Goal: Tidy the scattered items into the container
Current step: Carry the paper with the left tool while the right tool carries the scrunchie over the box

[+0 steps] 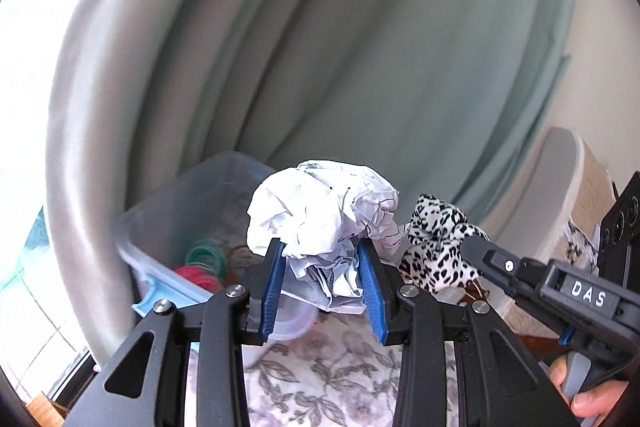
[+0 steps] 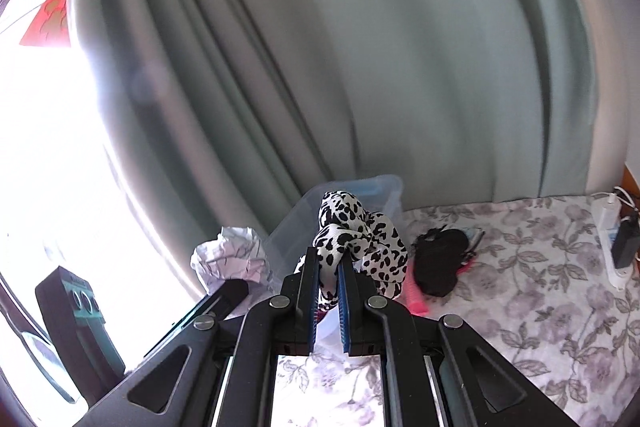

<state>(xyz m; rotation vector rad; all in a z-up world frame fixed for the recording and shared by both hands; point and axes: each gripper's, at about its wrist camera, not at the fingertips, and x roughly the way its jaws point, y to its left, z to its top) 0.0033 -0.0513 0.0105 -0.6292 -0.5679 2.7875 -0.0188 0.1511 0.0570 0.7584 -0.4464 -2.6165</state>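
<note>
Grippers clamped: left gripper on crumpled paper, right gripper on leopard-print cloth; carry both over the clear bin before you release.

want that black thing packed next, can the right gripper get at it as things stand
Probably not yet: the right gripper is shut on the leopard-print cloth. The black item lies uncovered on the floral tablecloth, so the path looks free once the cloth is dropped.
</note>
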